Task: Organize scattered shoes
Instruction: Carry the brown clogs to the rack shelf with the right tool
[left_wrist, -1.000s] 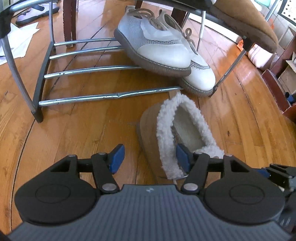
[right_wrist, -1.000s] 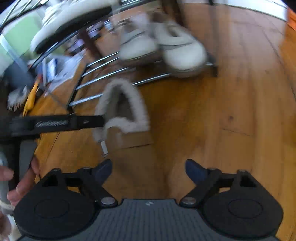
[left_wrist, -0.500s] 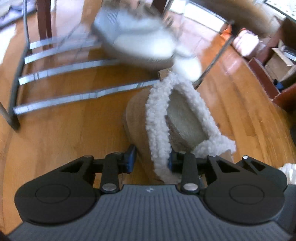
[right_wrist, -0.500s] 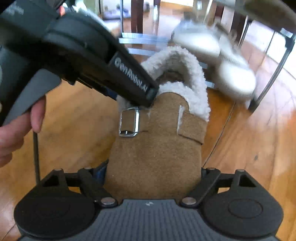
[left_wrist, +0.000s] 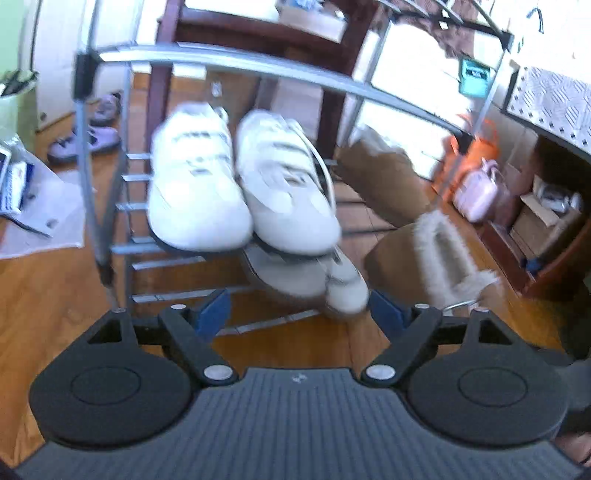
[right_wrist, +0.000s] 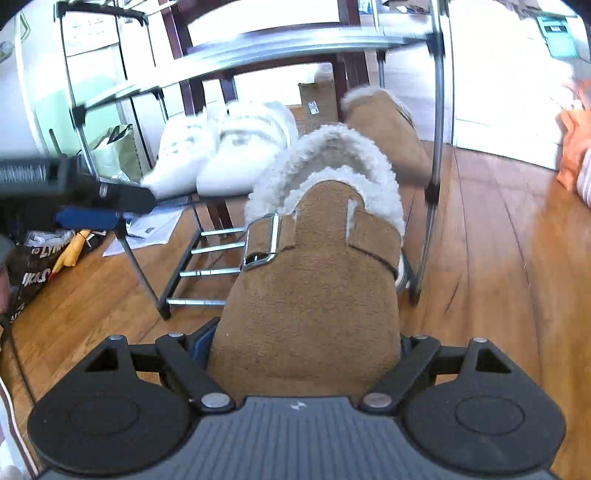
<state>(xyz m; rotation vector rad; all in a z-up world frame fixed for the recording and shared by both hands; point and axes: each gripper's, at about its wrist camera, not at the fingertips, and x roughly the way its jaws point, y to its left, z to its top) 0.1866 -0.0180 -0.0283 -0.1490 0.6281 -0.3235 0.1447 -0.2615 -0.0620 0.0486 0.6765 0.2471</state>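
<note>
Up top, rack holds white sneakers.

1. Shoe rack middle tier: white sneakers fill the left part.
2. Right part holds a tan slipper.
3. Curved top rail overhangs the tier.

Each matte black plastic gripper, left and right, shows a ribbed grey housing, round black discs, silver pivot screws and blue finger pads.
</note>
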